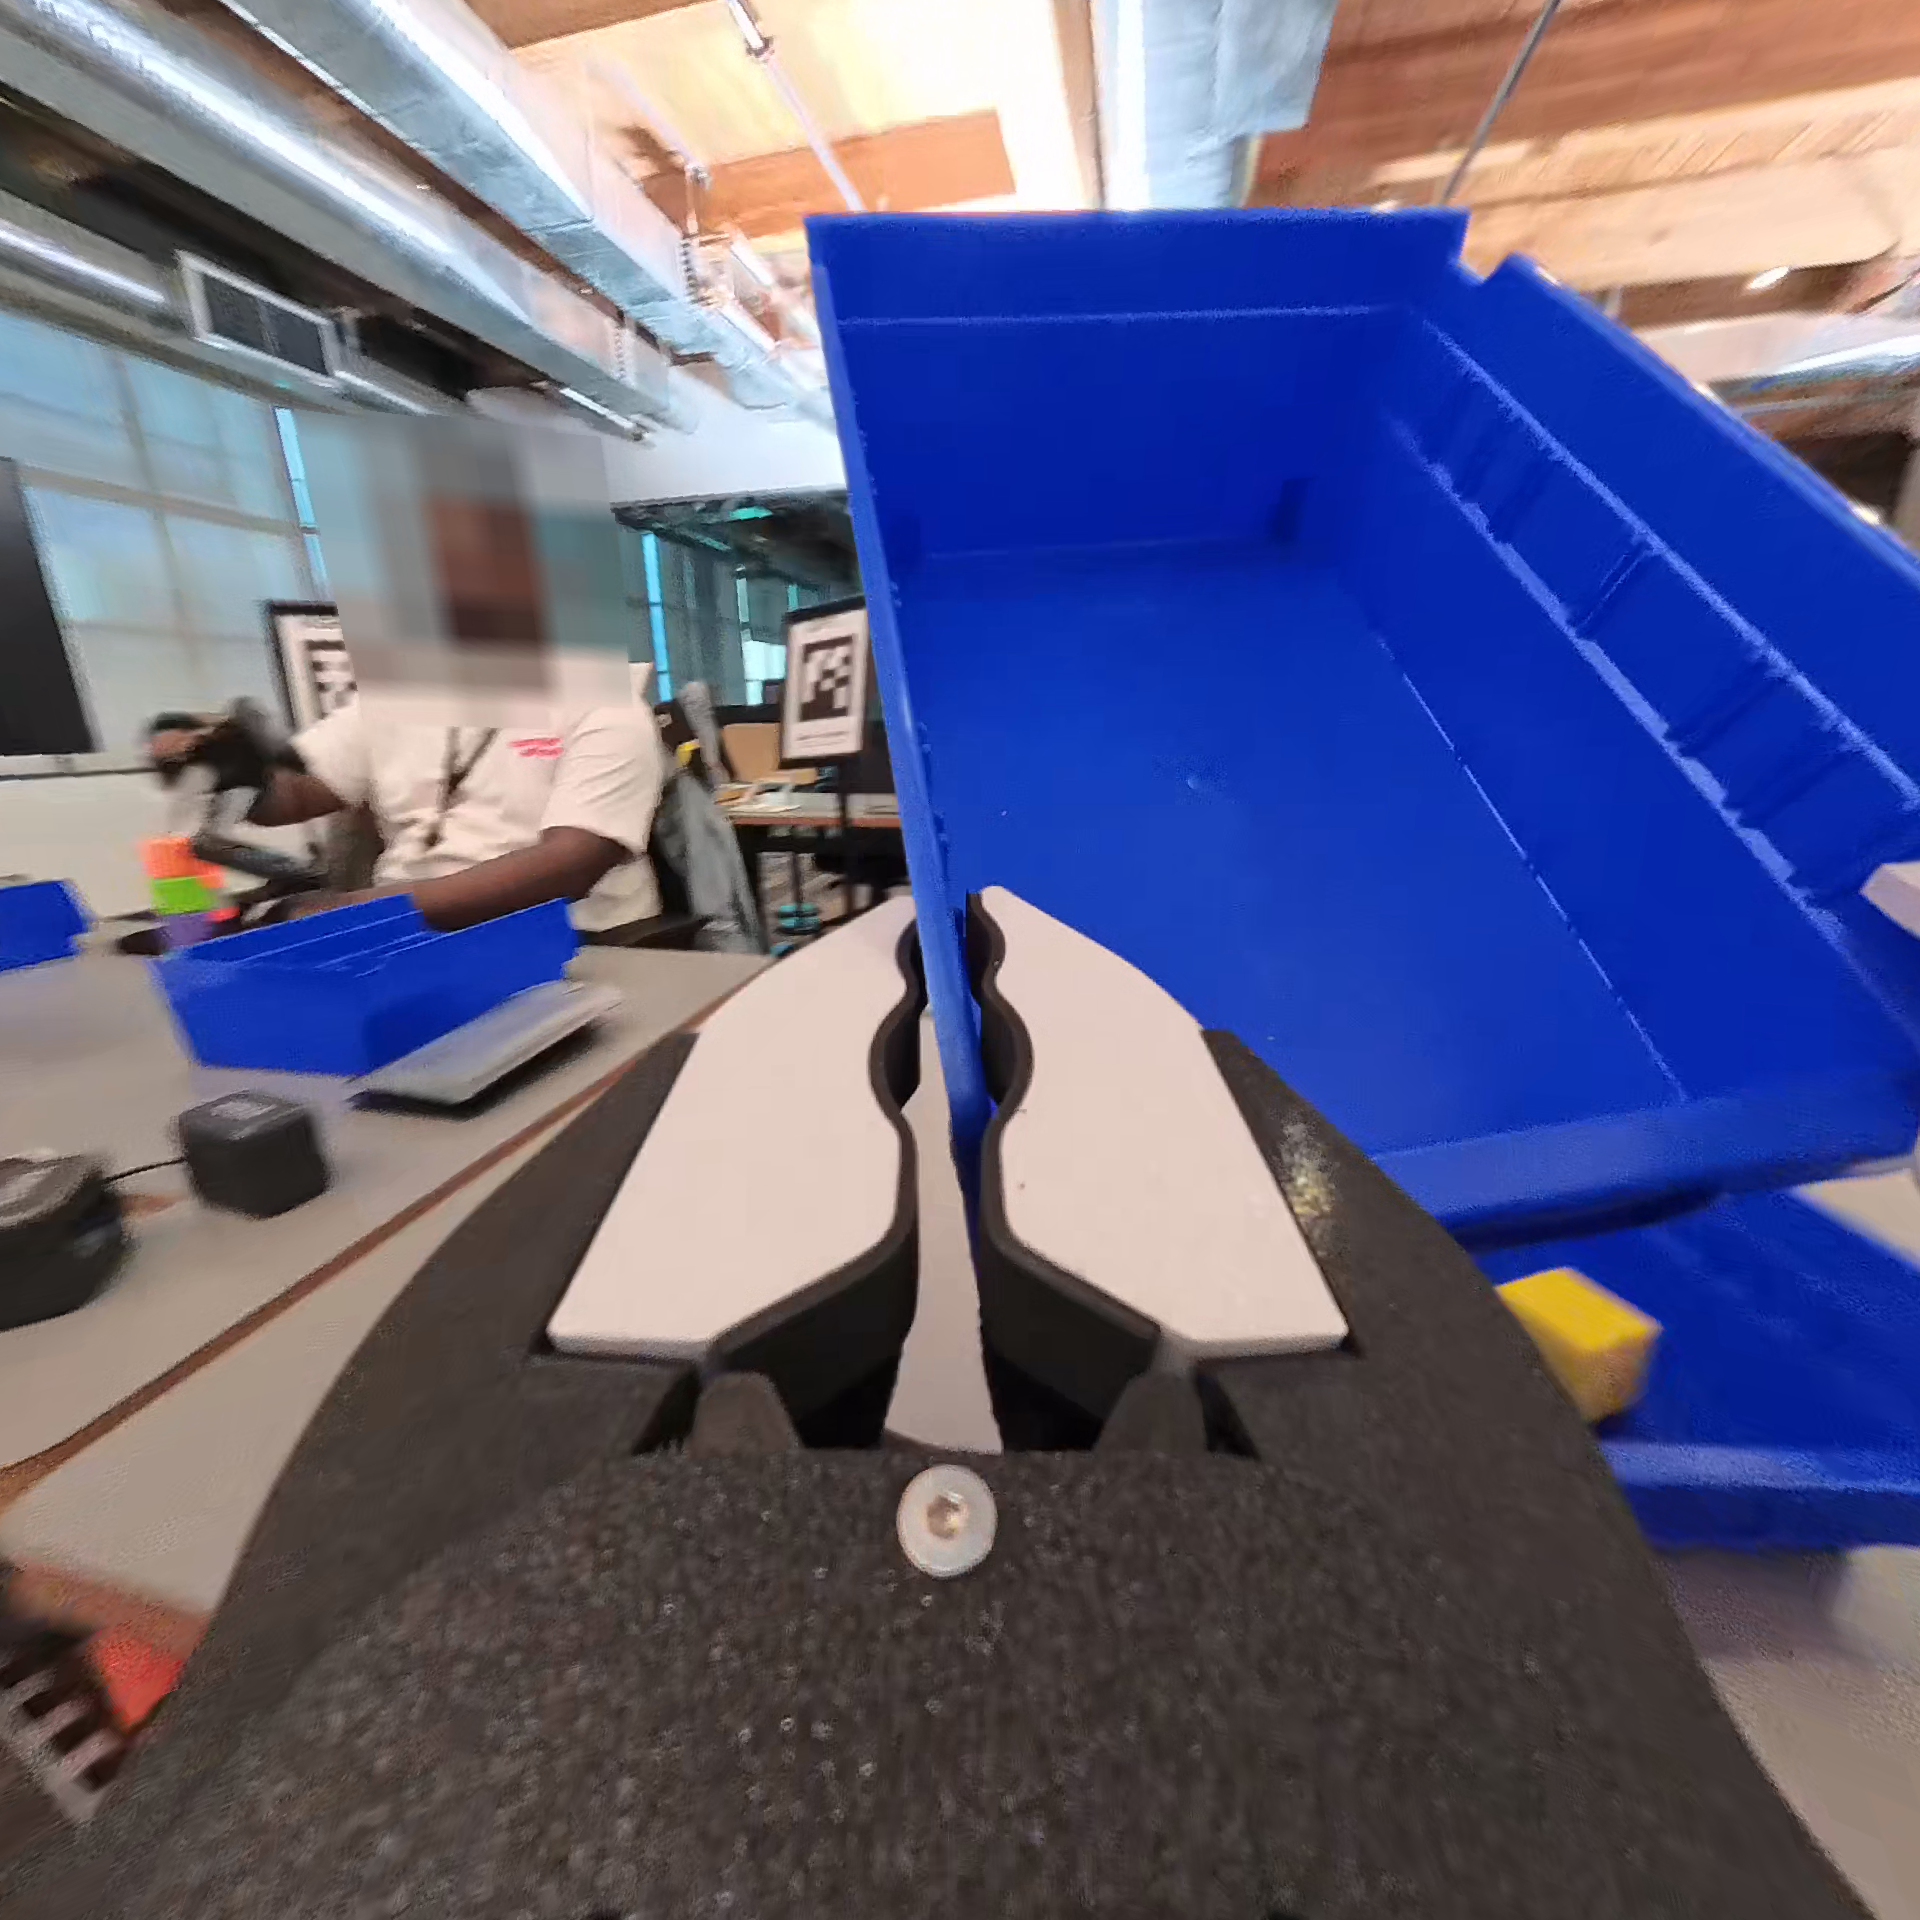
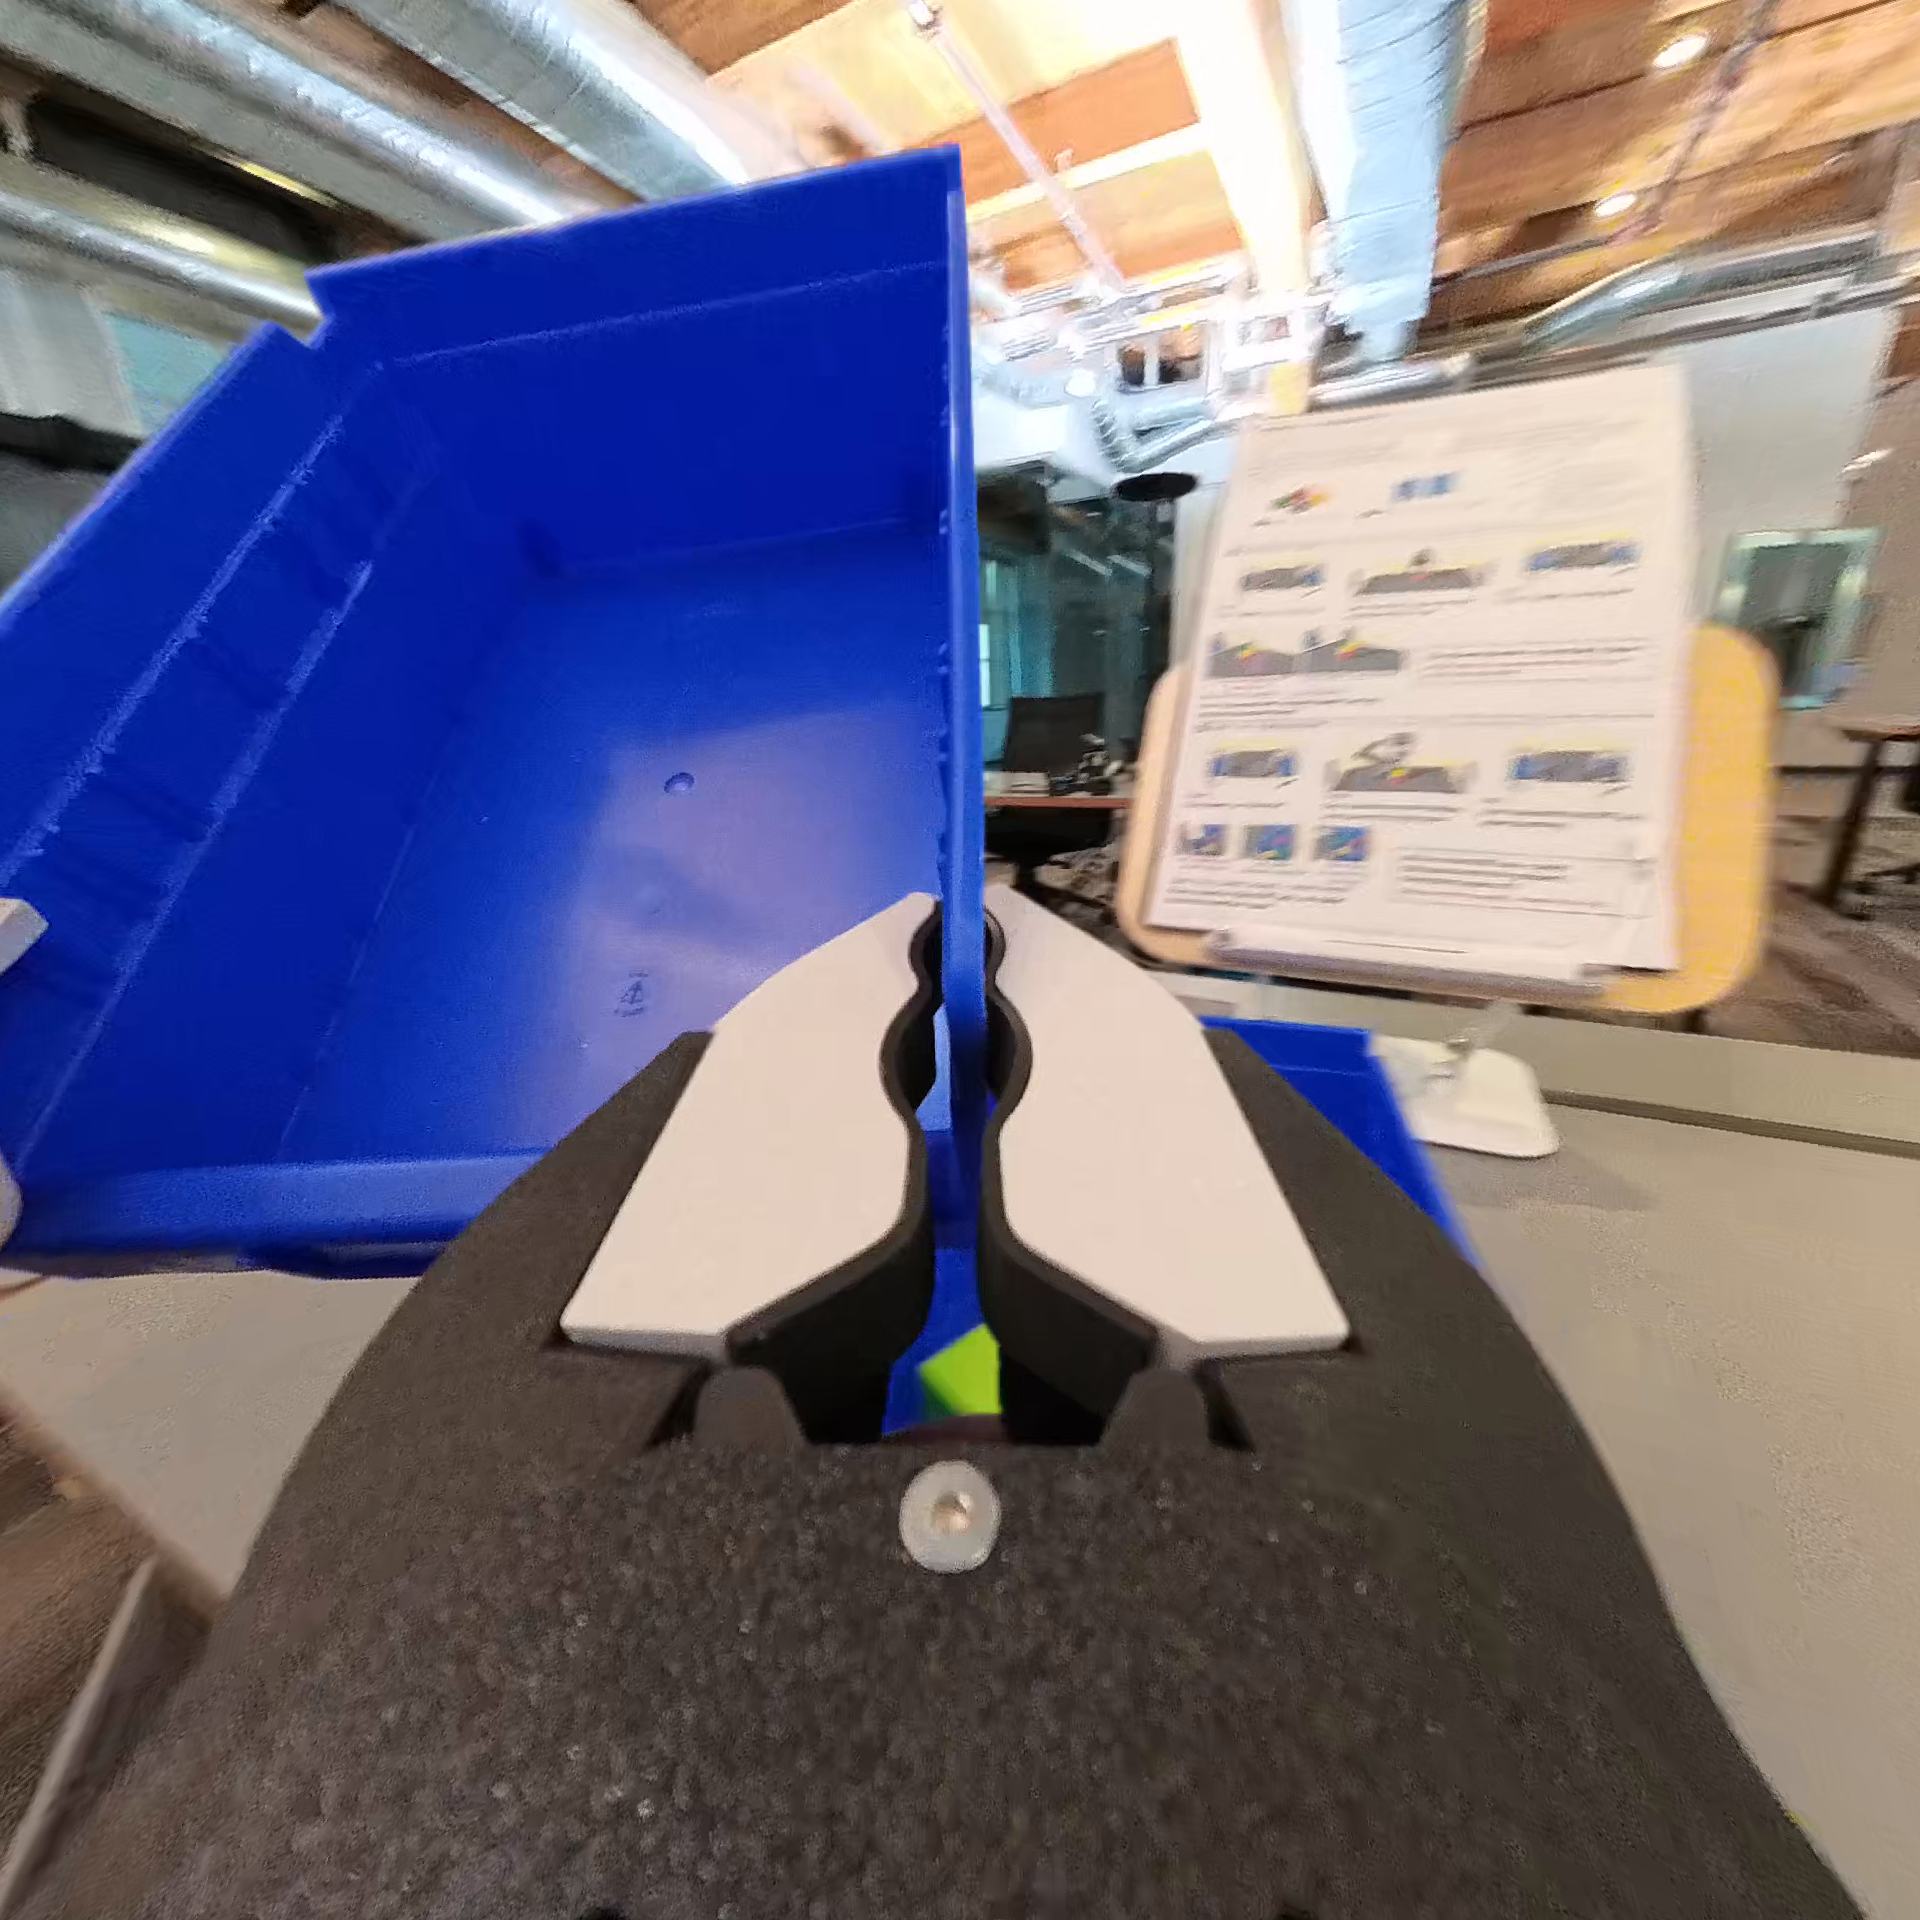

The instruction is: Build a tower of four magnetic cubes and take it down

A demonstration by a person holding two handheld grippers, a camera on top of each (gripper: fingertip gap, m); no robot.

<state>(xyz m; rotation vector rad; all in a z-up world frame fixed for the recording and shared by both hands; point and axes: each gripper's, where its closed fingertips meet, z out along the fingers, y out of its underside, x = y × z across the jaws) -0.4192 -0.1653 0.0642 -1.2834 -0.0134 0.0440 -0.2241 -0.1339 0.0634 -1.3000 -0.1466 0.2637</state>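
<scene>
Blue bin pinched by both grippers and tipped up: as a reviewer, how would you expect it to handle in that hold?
The blue bin probably stays stiff: its ribbed walls look straight where the left gripper and right gripper pinch opposite thin side walls. It looks empty inside, so likely light. The smooth, glossy plastic could slip or pivot between the narrow fingertips.

Blue bins: four [image 1: 1299, 727]; cubes near: one yellow [image 1: 1579, 1340], one green [image 2: 961, 1371].

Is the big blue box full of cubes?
No, the tipped blue bin shows only a bare floor inside; a yellow cube lies below it.
</scene>
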